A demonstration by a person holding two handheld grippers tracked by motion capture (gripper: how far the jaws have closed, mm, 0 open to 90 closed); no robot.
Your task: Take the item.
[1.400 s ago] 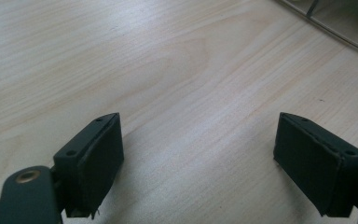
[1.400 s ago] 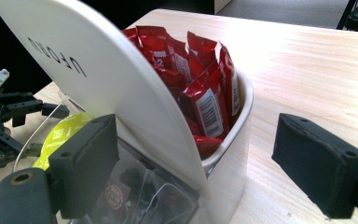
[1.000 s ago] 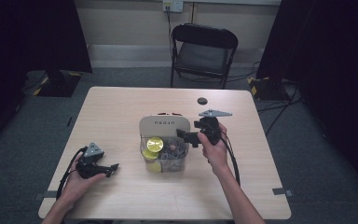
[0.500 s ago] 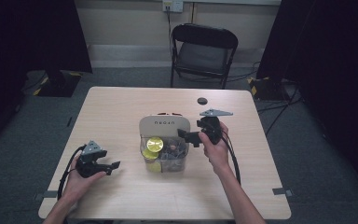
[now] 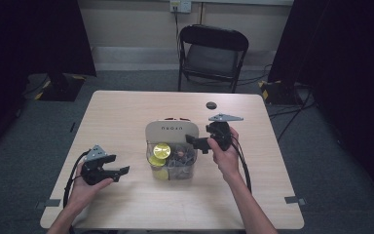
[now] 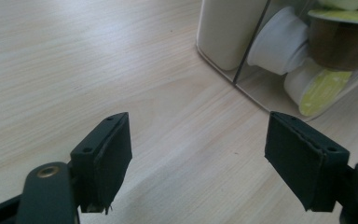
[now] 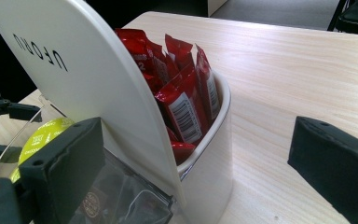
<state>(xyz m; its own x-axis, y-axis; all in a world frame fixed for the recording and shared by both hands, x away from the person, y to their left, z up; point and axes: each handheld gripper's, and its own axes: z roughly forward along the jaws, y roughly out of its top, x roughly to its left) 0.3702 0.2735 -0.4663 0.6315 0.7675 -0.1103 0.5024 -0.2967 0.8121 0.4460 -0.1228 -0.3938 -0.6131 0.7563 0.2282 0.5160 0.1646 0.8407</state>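
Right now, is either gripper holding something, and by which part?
Nothing is held. The left gripper is open over bare table; the right gripper is open beside the white organiser.

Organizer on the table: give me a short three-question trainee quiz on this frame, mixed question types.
1. True or false: the red sachets stand in the organizer's white rear compartment.
2. In the right gripper view, where is the right gripper?
A. clamped on a sachet
B. open, beside the organizer
C. flat on the table
3. Fill in: the left gripper is open over bare ____.

Key
1. True.
2. B: nothing is between its jaws.
3. Table; the clear front compartment with coffee pods lies ahead of it.
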